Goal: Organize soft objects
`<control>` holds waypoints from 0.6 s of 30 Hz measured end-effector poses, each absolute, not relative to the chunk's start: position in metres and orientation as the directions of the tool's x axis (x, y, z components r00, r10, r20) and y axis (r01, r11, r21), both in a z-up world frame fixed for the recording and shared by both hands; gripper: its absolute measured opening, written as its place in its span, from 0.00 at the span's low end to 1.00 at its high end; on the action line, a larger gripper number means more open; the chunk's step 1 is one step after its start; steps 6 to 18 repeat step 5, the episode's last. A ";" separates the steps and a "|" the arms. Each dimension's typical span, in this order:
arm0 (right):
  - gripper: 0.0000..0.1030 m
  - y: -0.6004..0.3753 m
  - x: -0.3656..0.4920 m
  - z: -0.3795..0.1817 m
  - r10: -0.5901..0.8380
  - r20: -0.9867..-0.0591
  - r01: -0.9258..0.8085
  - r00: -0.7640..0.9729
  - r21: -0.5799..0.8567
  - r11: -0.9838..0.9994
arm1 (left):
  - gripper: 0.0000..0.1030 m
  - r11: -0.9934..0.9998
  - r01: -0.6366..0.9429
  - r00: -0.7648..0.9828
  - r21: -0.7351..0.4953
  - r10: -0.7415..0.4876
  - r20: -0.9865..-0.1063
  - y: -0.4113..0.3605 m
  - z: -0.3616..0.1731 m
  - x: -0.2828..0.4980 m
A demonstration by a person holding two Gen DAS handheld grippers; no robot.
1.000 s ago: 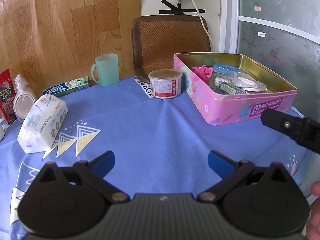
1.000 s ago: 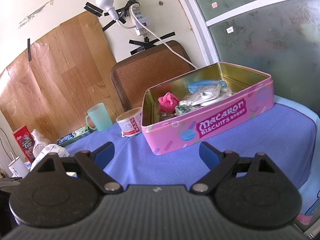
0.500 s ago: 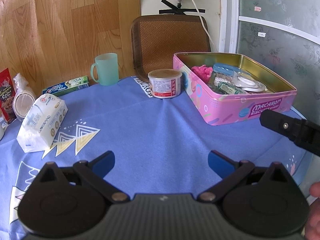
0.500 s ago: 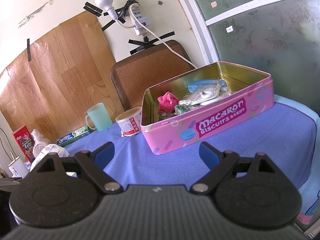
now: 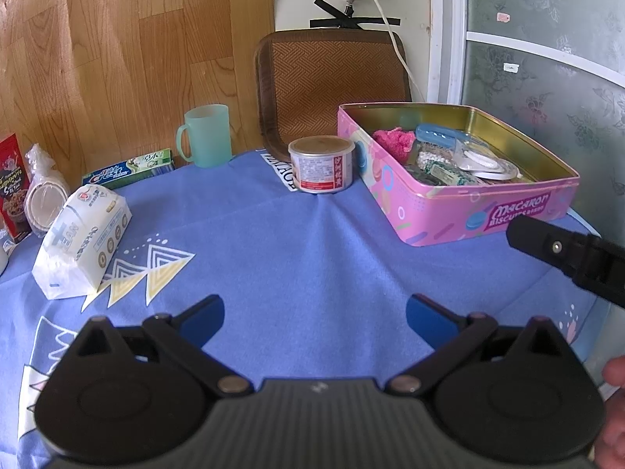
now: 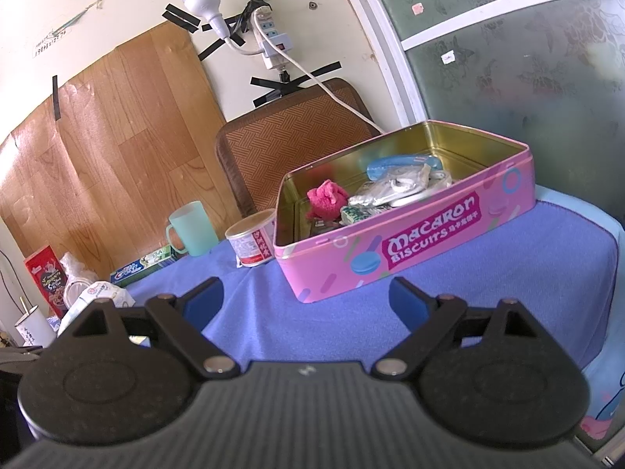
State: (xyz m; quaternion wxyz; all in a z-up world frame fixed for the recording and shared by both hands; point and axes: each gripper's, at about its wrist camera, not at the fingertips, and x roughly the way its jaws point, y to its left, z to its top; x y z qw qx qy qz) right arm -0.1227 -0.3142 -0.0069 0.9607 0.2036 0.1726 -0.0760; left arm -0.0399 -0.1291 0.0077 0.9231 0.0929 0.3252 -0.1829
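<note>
Little had moved since the earlier frames: only a slight leftward creep of the right hand-held gripper [image 5: 566,258] was noted at the right edge of the left wrist view, and nothing on the bench had shifted. Both tools were held above the blue-clothed bench [image 5: 312,258]. The left hand-held gripper [image 5: 315,314] was seen with its blue-tipped fingers [image 5: 207,318] spread wide apart and nothing between them. In its own view the right hand-held gripper [image 6: 306,299] was likewise found spread apart and empty, pointed at the pink rectangular "Macaron Biscuits" tin [image 6: 414,250].

The open tin was placed at the right of the bench. A fuzzy pink soft object [image 6: 326,199] was lodged in its near-left corner, beside crinkled plastic packets [image 6: 384,191] and a light-blue case [image 6: 402,164]. A white plastic-wrapped tissue pack [image 5: 84,234] was left lying on the cloth at the far left, well apart from the tin. A short round can with a red label [image 5: 322,164] was set just beside the tin's left wall, and a translucent mint-green mug [image 5: 207,135] was stood farther left, near a green-and-blue toothpaste box [image 5: 129,168]. A brown woven chair back [image 5: 332,82] was seen behind the bench.
</note>
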 end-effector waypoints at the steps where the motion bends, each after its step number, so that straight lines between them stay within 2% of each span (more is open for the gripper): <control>1: 0.91 -0.315 -0.123 -0.007 -0.075 -0.363 0.216 0.929 0.365 0.905 | 1.00 0.914 0.402 0.721 0.050 -0.282 -0.633 -0.129 0.008 -0.040; 18: 0.91 -0.314 -0.122 -0.008 -0.078 -0.362 0.215 0.929 0.355 0.910 | 1.00 0.909 0.414 0.725 0.051 -0.296 -0.622 -0.131 0.010 -0.042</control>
